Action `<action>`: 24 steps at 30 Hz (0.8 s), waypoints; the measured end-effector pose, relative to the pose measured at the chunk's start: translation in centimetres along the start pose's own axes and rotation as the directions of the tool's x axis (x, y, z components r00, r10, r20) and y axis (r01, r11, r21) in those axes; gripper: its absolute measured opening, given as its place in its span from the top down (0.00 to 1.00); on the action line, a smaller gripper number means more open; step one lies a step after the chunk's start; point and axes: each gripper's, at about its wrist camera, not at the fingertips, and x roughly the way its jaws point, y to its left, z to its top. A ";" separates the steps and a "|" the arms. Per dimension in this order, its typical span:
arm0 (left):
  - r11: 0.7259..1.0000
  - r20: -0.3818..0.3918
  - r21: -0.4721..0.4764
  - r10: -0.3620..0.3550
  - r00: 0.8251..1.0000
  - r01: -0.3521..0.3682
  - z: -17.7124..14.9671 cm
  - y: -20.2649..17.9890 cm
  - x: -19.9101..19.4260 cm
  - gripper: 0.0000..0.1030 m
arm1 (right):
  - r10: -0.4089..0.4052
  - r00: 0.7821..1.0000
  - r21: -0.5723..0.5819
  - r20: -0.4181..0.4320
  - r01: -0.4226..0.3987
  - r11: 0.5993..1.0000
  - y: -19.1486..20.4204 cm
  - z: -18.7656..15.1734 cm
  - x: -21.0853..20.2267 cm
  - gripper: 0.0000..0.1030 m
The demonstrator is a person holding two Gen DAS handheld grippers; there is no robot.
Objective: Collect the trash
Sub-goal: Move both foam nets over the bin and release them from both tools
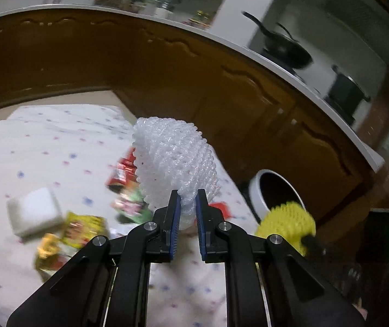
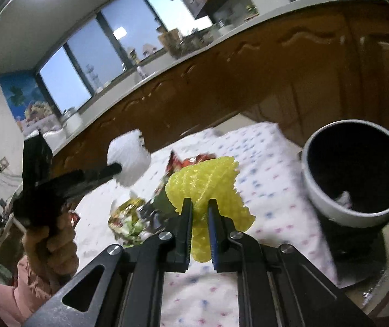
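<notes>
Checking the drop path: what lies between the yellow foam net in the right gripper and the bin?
Only bare dotted tablecloth, in the right wrist view, between the yellow foam net and the bin.

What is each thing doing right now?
white foam net: pinched in the left gripper, lifted off the table.
yellow foam net: pinched in the right gripper, lifted.
trash bin: open, upright, nearly empty.
snack wrappers: lying on the tablecloth.
</notes>
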 end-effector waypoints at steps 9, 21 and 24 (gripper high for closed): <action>0.985 -0.086 0.124 -0.105 0.991 0.116 -1.2 -7.1 2.7 0.90 | -0.101 0.992 0.048 0.069 0.098 0.994 -4.9 1.6 -3.8 0.90; 0.950 -0.227 0.223 -0.165 0.960 0.216 -1.4 -14.3 9.1 0.90 | -0.213 0.972 0.090 0.104 0.204 0.975 -10.0 3.3 -4.9 0.90; 0.940 -0.257 0.256 -0.158 0.953 0.225 -1.3 -16.3 11.2 0.90 | -0.241 0.965 0.106 0.108 0.230 0.967 -11.3 3.7 -4.8 0.90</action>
